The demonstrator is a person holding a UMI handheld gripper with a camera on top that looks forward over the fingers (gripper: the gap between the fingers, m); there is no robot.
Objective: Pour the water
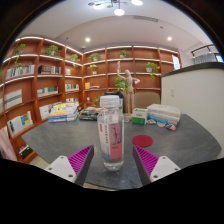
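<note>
A clear plastic water bottle [110,128] with a pink-and-white label and a white cap stands upright on the grey table [60,140]. It is between my gripper's [113,166] fingers, near their tips. The magenta pads [80,160] stand well off the bottle, with a gap at either side, so the gripper is open and holds nothing. The bottle's base rests on the table. A small flat red disc [142,141] lies on the table just right of the bottle, beyond the right finger.
A stack of books [163,115] and a small green box [138,120] sit at the table's far right. More books [62,112] lie at the far left. Wooden bookshelves [40,75] line the walls behind.
</note>
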